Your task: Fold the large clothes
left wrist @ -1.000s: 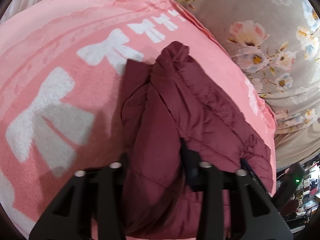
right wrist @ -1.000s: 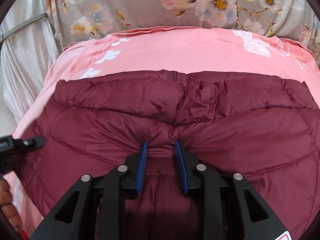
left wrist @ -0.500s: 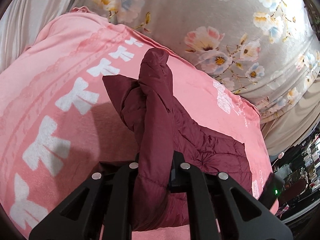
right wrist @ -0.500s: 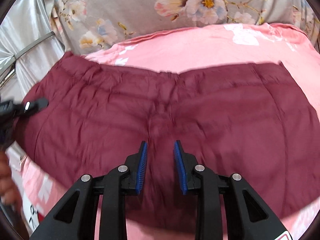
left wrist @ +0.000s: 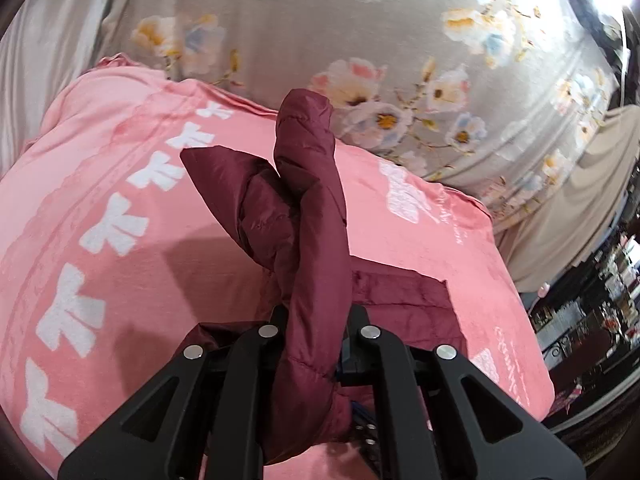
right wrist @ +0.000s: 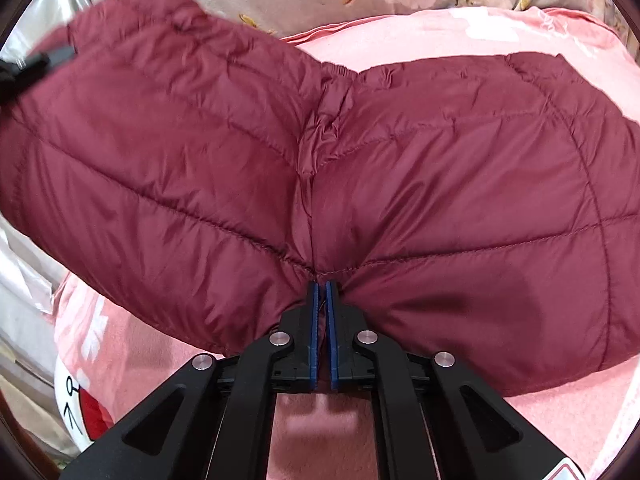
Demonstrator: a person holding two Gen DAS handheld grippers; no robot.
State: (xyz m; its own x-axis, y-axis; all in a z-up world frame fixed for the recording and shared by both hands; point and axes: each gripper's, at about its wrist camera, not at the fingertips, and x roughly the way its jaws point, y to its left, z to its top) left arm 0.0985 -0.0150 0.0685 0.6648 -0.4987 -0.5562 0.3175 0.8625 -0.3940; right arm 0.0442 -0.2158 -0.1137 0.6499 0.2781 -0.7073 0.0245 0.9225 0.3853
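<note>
A maroon quilted puffer jacket (left wrist: 312, 208) lies partly on a pink blanket (left wrist: 120, 280) with white bow prints. My left gripper (left wrist: 316, 316) is shut on a bunched fold of it, which rises as a ridge between the fingers, lifted off the blanket. In the right wrist view the jacket (right wrist: 440, 184) spreads wide, its left half raised in the air. My right gripper (right wrist: 322, 286) is closing its blue pads on the near hem at the centre seam, with thin fabric pinched between them. The left gripper (right wrist: 24, 68) shows at the far left edge, on the raised side.
A grey floral sheet (left wrist: 400, 40) covers the bed behind the blanket. Pale shiny fabric (left wrist: 40, 40) hangs at the left. Cluttered dark shelves (left wrist: 600, 300) stand beyond the bed's right side. A white and red cushion (right wrist: 80, 400) lies at the lower left of the right wrist view.
The left gripper closed on the jacket fold and lifted it up off the blanket. The right gripper's pads came together on the near hem, and the jacket's left half rose.
</note>
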